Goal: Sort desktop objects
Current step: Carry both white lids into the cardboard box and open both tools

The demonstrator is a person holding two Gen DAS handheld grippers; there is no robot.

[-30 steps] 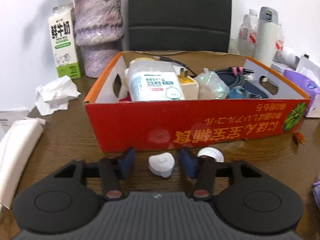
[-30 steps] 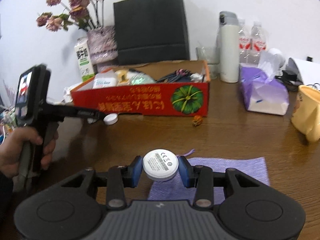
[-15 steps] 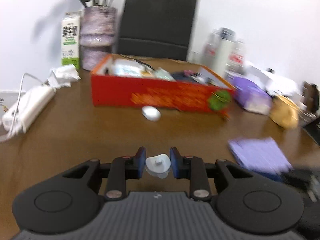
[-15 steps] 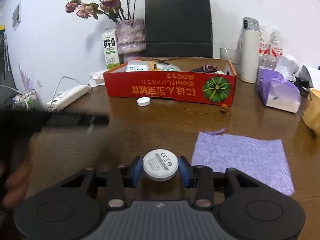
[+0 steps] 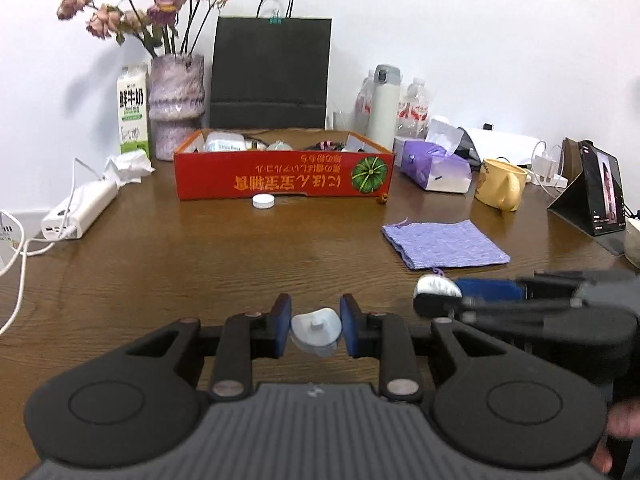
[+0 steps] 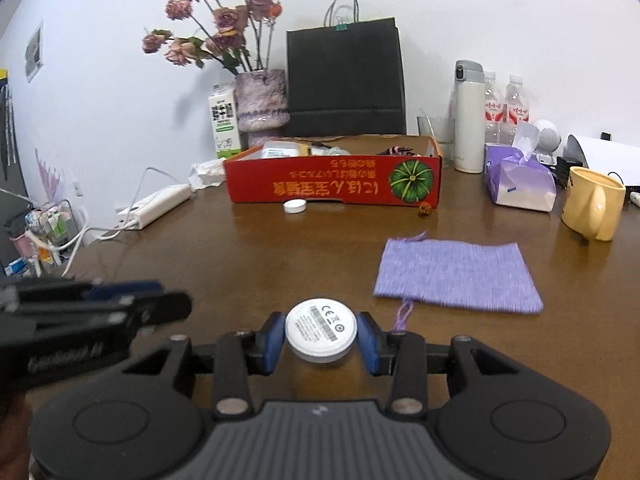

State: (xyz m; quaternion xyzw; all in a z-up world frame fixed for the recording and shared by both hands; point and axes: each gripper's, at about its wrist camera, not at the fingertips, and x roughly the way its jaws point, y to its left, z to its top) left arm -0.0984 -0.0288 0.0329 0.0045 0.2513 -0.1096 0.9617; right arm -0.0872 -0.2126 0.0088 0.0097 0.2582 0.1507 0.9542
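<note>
Up close, the left gripper [image 5: 316, 330] clamped a small white plastic cap [image 5: 316, 331], heart-like, its stub facing the camera. The right gripper [image 6: 321, 338] pinched a flat round white disc [image 6: 321, 334], label side up, above the grained wooden table [image 6: 280, 256], near the purple knitted pouch [image 6: 456, 276].

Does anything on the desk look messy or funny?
Yes. The red box has its writing and pumpkin picture upside down. A small white cap lies loose on the table in front of it, with no bottle by it. Left of the box, a crumpled tissue sits beside the milk carton.
</note>
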